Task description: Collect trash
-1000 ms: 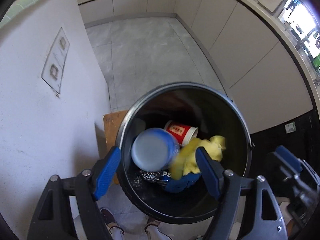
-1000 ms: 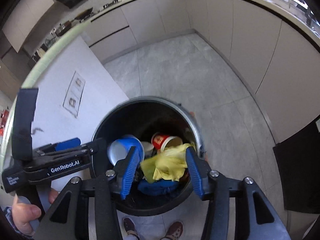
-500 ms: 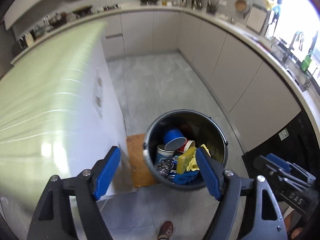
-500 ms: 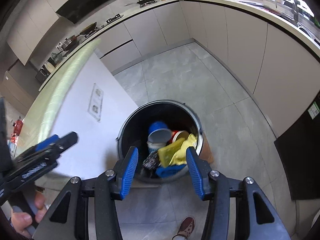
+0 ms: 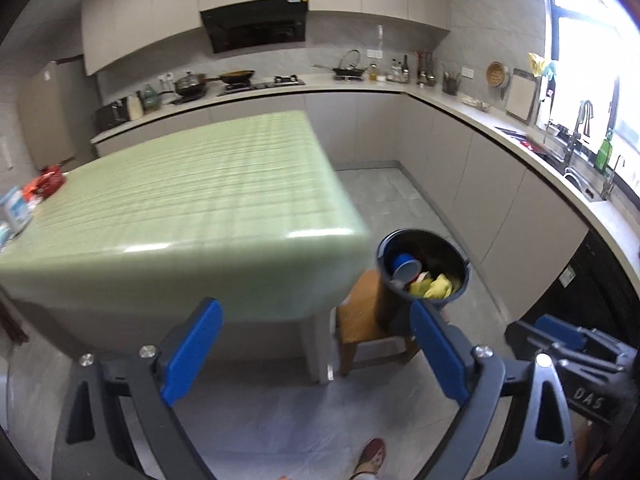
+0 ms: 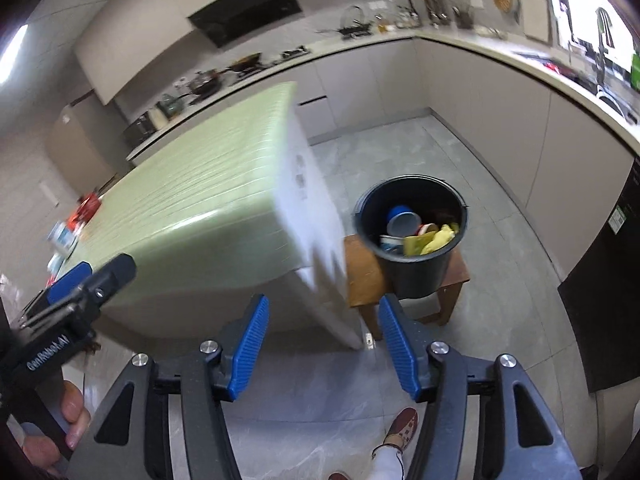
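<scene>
A: Both grippers pulled back from the black bucket (image 6: 412,264), right?
B: Yep. Bucket sits on the wooden stool (image 6: 362,276), trash inside. Left gripper (image 5: 316,348) and right gripper (image 6: 322,344) just spread wider, both empty.

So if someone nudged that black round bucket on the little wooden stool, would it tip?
Possibly: the black bucket covers most of the small wooden stool, leaving little margin. Its contents look light, like the yellow cloth, so it probably slides easily.

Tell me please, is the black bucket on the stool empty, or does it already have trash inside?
Not empty. The black bucket stands upright on the wooden stool and holds a blue cup and a yellow cloth.
</scene>
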`<state>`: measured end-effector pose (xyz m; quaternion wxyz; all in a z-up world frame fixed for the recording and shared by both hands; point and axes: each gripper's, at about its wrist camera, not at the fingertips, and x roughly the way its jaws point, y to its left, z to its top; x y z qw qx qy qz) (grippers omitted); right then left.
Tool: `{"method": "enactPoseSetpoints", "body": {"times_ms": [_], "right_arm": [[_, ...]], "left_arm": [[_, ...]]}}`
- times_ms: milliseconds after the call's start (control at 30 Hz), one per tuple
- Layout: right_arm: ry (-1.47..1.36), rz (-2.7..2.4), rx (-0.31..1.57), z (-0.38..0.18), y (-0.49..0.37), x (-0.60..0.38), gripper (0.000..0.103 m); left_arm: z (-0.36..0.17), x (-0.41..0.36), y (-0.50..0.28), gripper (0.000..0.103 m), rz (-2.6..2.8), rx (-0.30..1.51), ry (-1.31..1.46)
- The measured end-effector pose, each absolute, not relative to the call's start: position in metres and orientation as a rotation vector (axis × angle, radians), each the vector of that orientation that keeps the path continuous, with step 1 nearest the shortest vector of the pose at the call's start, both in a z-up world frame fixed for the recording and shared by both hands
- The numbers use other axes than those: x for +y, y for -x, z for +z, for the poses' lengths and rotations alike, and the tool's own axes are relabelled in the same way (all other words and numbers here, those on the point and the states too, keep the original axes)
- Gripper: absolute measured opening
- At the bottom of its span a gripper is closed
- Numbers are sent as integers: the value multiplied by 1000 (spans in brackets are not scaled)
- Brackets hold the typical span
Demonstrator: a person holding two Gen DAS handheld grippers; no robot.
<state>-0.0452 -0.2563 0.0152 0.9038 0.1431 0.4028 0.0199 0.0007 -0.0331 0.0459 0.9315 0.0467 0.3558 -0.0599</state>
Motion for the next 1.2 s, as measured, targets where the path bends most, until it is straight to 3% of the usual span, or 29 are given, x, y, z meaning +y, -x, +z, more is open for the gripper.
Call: {"method": "enactPoseSetpoints", "body": {"times_ms": [433, 1200], "right_arm": [[-230, -14, 705, 75, 165, -192, 70], [-246, 0, 723, 80, 170, -246, 71]], "left_arm": [[65, 0, 80, 101, -110, 732, -32], [55, -56, 110, 101, -21, 761, -15]]}}
